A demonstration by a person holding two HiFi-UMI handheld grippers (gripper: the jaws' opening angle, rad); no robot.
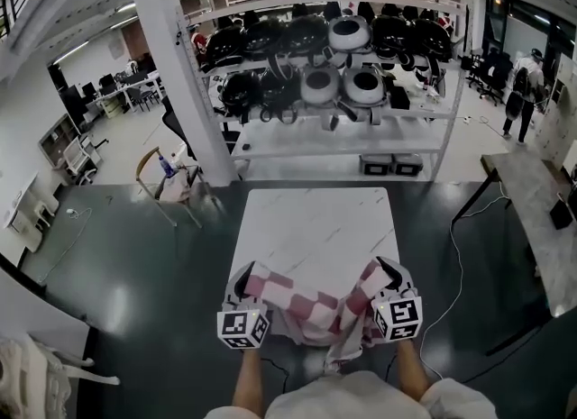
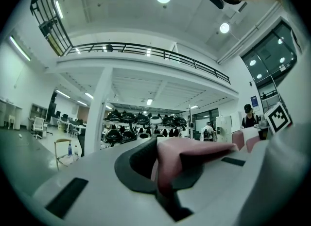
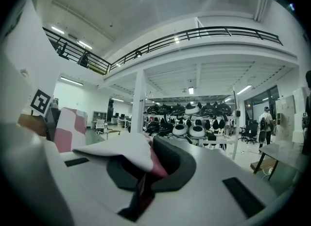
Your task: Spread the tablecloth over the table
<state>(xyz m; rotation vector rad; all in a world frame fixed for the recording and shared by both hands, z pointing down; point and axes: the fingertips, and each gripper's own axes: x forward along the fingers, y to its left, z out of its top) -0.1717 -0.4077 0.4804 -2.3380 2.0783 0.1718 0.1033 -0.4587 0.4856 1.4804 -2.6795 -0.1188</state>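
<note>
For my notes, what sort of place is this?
Likely an open-plan lab or workshop hall: a white metal shelf rack stacked with rounded black and white gear, office desks and chairs, and a black-railed mezzanine overhead.

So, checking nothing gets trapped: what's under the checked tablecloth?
Below the bunched tablecloth, the near edge of the white table shows, bare where visible. Anything directly beneath the folds is covered, so I cannot tell.
</note>
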